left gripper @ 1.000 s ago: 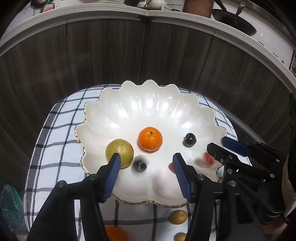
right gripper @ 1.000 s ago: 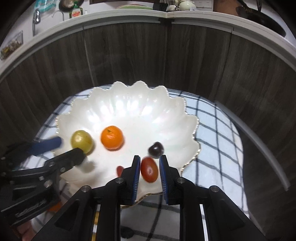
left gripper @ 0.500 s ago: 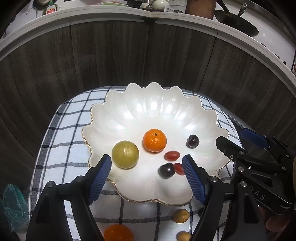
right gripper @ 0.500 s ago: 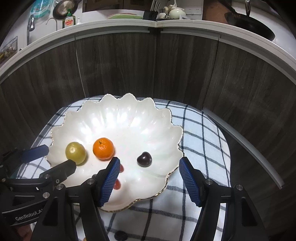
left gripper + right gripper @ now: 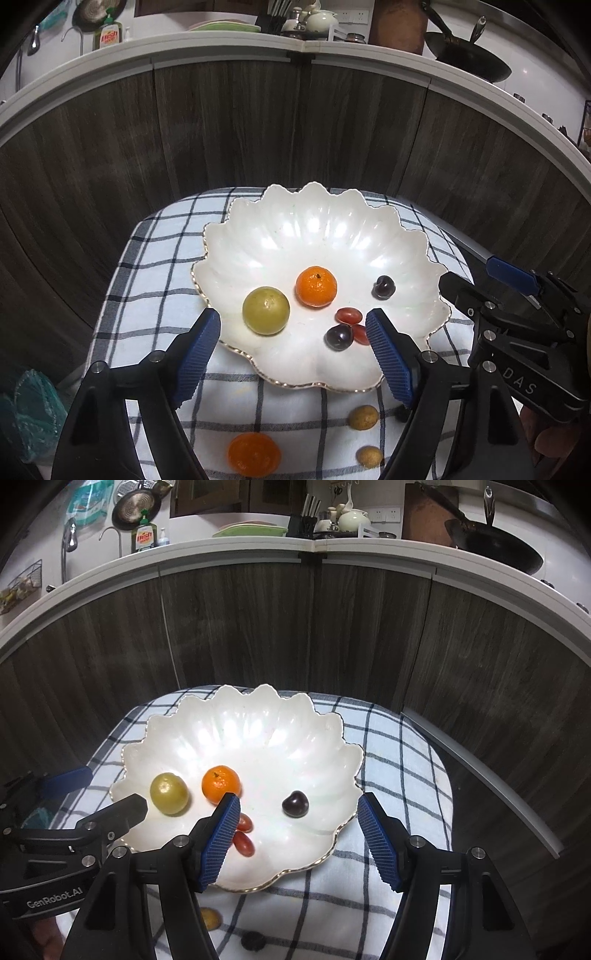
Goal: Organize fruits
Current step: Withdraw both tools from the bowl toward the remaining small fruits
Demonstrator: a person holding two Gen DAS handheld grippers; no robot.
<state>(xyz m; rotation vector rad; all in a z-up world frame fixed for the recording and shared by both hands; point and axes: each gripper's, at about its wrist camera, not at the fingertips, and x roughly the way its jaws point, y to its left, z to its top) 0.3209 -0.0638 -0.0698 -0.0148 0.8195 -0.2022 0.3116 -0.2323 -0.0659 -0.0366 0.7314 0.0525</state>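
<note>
A white scalloped plate point(image 5: 314, 236) point(image 5: 258, 731) holds a green round fruit point(image 5: 266, 310) point(image 5: 169, 793), a tangerine point(image 5: 316, 286) point(image 5: 221, 783), a dark cherry point(image 5: 383, 287) point(image 5: 295, 804), a second dark cherry point(image 5: 338, 336) and two red grape tomatoes point(image 5: 348, 315) point(image 5: 244, 843). My left gripper point(image 5: 291, 321) hovers open above the plate's near rim, with nothing between its blue pads. At the plate's right side my right gripper point(image 5: 298, 805) also stands open and empty. Each gripper shows in the other's view, the right gripper point(image 5: 471, 273) and the left gripper point(image 5: 110, 790).
The plate sits on a blue-and-white checked cloth point(image 5: 159, 280). On the cloth near me lie another tangerine point(image 5: 254, 453), two small yellow-brown fruits point(image 5: 363, 417) point(image 5: 369, 456) and a dark fruit point(image 5: 253, 939). A dark wooden cabinet wall point(image 5: 258, 129) rises behind.
The right gripper opened and let go of a red tomato, which now lies in the plate. The left jaws widened after dropping a dark cherry. Both grippers rose and drew back.
</note>
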